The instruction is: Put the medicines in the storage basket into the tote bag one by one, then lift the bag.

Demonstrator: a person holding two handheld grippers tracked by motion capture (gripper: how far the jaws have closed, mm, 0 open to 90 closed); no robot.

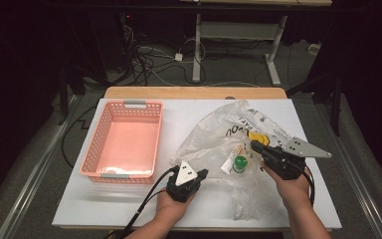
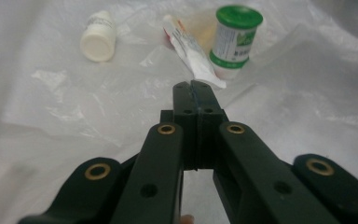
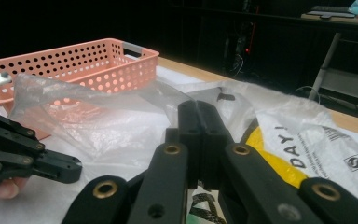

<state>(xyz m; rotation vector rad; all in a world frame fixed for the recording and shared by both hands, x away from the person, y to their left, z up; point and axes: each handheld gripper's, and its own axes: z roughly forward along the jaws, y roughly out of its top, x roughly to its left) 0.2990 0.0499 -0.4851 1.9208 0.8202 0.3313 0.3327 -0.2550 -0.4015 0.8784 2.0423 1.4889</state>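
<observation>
A crumpled clear plastic bag (image 1: 214,134) with black and yellow print lies right of centre on the white table. Inside it are a green-capped bottle (image 1: 239,163), a white tube (image 2: 191,51) and a small white bottle (image 2: 98,37). My right gripper (image 1: 253,145) is at the bag's right side, shut on a fold of film that rises to its tips (image 3: 196,105). My left gripper (image 1: 203,174) sits at the bag's near left edge. Its jaws are shut (image 2: 196,85) just short of the tube's end, and I see no film pinched between them. It also appears low on the left in the right gripper view (image 3: 72,170).
A pink perforated basket (image 1: 129,104) with nothing in it stands on the left half of the table (image 1: 129,199). Beyond the far edge are a desk frame (image 1: 197,50) and floor cables (image 1: 149,59). Black cloth surrounds the scene.
</observation>
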